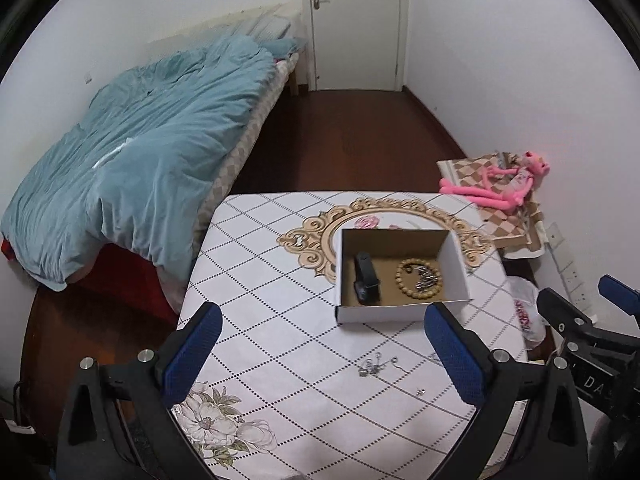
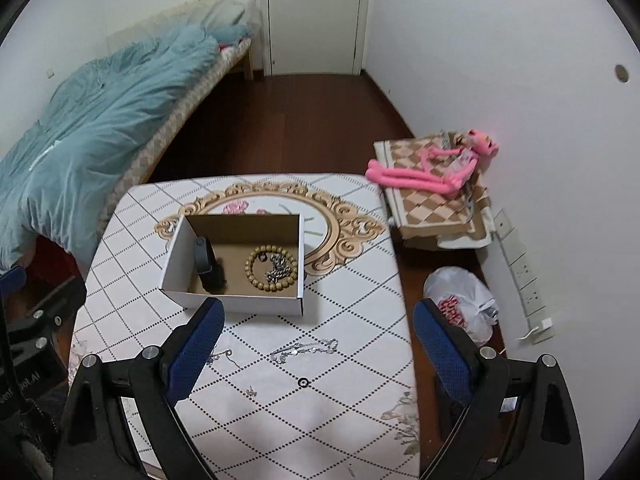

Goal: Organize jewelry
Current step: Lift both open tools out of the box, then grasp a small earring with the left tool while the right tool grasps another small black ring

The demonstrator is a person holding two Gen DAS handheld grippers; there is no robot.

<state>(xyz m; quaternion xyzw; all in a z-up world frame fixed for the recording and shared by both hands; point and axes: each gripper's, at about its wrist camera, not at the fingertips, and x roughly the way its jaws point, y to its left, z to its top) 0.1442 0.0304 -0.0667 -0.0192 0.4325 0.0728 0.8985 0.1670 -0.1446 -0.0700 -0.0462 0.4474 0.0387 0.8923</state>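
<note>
An open white cardboard box (image 1: 384,314) (image 2: 236,304) stands on the patterned table. Inside lie a black wristband (image 1: 366,280) (image 2: 208,266), a wooden bead bracelet (image 1: 418,280) (image 2: 272,268) and a silver chain (image 2: 278,266). On the cloth in front of the box lie a silver chain (image 2: 304,350) (image 1: 376,364), a thinner chain (image 2: 224,356), a small black ring (image 2: 303,382) and tiny studs (image 2: 251,392) (image 1: 420,391). My left gripper (image 1: 322,356) hangs open above the near table. My right gripper (image 2: 316,352) is open above the loose chains, holding nothing.
The table (image 2: 352,280) has a floral white cloth. A bed with a blue duvet (image 1: 140,160) lies to the left. At right a pink plush toy (image 2: 432,168) rests on checked cushions, with a white plastic bag (image 2: 464,304) and a power strip (image 2: 524,272) on the floor.
</note>
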